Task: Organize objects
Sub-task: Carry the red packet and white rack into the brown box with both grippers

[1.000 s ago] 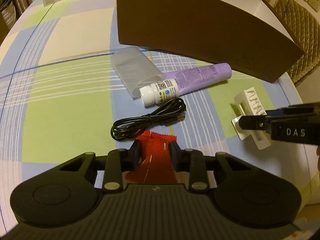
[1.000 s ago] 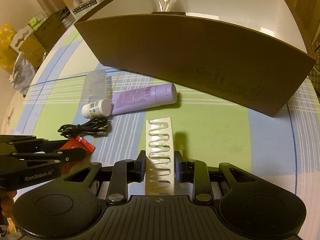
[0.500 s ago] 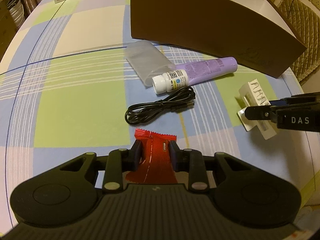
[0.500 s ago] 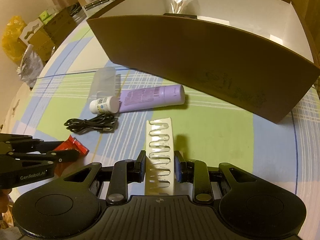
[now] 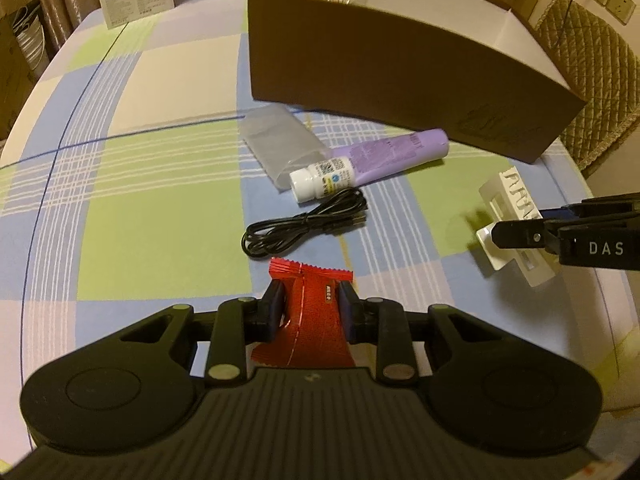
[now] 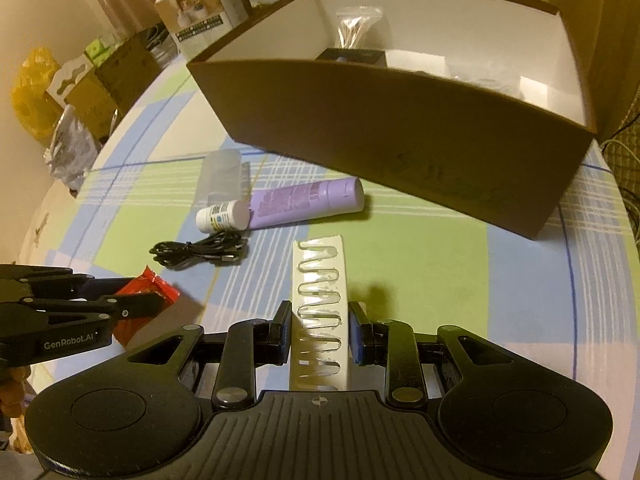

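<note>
- Left gripper [image 5: 307,304] pinches a crinkly red foil snack packet [image 5: 306,326] between both pads, held clear above the checked tablecloth [image 5: 160,232].
- Right gripper [image 6: 319,330] clamps a flat white plastic strip with wavy clear ridges [image 6: 320,300] across its width; far end sticks out forward, unsupported.
- Target by my read: big brown cardboard box with white inside [image 6: 400,128], standing ahead of both grippers; a bag of cotton swabs [image 6: 354,26] and other bits already lie in it.
- Not yet packed, on the cloth near the box front: purple squeeze tube [image 5: 394,156], small white pill bottle [image 5: 320,180] touching it, frosted clear plastic case [image 5: 276,144], coiled black USB cable [image 5: 304,226].
- Step in hand: carry both held items over the front wall.
- Do it well: lift above the rim first, keep the two grippers apart, keep the strip level so its tip clears the wall, let go low over bare box floor.
- Risk: slick foil could slide out of the pads.
</note>
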A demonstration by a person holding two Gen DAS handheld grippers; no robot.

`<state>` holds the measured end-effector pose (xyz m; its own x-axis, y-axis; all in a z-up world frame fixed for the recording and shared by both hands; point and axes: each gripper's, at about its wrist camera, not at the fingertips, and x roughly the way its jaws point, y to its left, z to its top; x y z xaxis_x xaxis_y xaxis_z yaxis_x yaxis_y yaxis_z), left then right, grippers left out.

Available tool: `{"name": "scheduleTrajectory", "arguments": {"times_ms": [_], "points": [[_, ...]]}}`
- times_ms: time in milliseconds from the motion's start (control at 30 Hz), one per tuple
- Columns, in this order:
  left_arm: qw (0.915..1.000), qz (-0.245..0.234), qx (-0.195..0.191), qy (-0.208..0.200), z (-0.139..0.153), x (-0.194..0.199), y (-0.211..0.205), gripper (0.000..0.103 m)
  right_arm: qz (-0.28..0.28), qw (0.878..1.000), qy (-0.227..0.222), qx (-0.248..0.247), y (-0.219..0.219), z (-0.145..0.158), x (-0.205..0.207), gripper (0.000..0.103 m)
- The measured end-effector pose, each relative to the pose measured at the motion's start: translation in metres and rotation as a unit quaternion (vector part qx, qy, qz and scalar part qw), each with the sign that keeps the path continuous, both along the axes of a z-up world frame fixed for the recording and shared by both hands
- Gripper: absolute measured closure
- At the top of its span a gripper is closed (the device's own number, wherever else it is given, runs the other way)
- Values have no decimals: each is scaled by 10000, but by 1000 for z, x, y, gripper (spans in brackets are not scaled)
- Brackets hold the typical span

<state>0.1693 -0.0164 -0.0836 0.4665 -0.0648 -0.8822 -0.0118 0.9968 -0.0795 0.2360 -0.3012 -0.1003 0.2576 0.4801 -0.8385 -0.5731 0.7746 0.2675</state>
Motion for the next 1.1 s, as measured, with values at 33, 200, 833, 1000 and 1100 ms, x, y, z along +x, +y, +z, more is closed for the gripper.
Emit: {"name": "scheduleTrajectory", "arguments": {"times_ms": [33,200,833,1000,1100], "points": [[10000,-19,-5,-35,4,0,-1,79,-24,10000,-9,31,-2,3,-1,78],[9997,-97,-34,-236,22,1,-7,79,-114,9997,-42,222,-14,17,1,78],[9890,-688,-234,-1285,92,80,-52,79,-411,9929,-734,841,-39,85,69,78],[9852,-830,-180,-1489,103,118,-67,79,-631,9900,-837,948,-41,94,104,78],[9833,-904,-162,-1571,107,141,-76,79,-744,9891,-827,969,-40,94,127,78]]}}
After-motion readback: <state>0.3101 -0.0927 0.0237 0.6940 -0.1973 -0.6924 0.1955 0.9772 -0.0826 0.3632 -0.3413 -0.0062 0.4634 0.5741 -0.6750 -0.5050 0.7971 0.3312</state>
